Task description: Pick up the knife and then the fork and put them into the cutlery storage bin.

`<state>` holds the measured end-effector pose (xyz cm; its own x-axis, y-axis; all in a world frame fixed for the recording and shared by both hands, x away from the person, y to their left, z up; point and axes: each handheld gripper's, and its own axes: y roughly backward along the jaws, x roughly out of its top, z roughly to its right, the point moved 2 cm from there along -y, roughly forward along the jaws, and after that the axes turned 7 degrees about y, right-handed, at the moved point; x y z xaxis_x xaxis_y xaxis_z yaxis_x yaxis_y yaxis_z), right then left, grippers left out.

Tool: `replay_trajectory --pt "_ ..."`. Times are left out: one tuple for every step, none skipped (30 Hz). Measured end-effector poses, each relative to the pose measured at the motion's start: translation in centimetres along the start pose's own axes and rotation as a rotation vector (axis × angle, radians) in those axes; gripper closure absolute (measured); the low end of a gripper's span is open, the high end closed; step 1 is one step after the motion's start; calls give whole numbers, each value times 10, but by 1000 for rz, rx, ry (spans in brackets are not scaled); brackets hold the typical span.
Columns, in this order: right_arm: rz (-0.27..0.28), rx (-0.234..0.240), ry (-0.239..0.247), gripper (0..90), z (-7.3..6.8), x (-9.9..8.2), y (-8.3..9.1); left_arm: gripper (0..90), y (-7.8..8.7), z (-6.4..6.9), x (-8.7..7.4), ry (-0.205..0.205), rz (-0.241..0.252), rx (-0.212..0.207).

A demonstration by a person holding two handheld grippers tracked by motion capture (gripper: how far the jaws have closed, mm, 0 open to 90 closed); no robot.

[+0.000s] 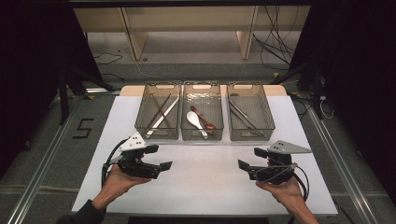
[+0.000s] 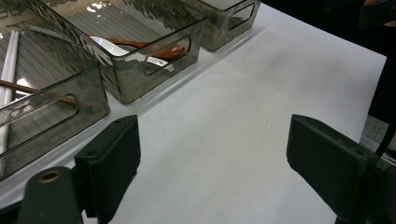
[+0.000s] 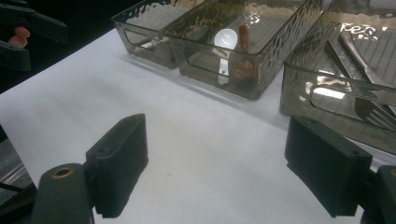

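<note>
High view: a white table (image 1: 205,186) carried three smoky clear bins in a row near its far edge. The left bin (image 1: 159,112) held chopsticks (image 1: 161,113), brown ones and a white one. The middle bin (image 1: 202,112) held a white spoon (image 1: 196,122) and a brown spoon (image 1: 204,119). The right bin (image 1: 250,112) held metal utensils (image 1: 243,115). The left gripper (image 1: 159,157) and the right gripper (image 1: 246,158) sat over the near part of the table, each in a hand, well apart, both short of the bins. Both sets of jaws were spread and held nothing.

Left gripper view: the jaws stood wide apart over bare table (image 2: 243,121). The left bin (image 2: 46,93) lay just beyond the left jaw, the middle bin (image 2: 140,60) next to it, the right bin (image 2: 229,18) farthest.

Right gripper view: the jaws were spread over the table (image 3: 187,140). The right bin (image 3: 336,70) sat just beyond the right jaw, the middle bin (image 3: 233,51) beside it with the white spoon (image 3: 225,37) inside, the left bin (image 3: 144,28) beyond.
</note>
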<state>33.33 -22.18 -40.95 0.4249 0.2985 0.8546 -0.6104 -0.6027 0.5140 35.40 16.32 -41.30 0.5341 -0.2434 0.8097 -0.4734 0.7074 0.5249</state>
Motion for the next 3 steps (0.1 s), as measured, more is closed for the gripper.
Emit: replay_trajectory --pt "0 0 0 221 0 0 0 171 0 0 0 0 0 0" --pt "0 1 0 221 0 0 0 171 0 0 0 0 -1 0" --pt "-1 1 -1 221 0 0 0 171 0 0 0 -1 0 0"
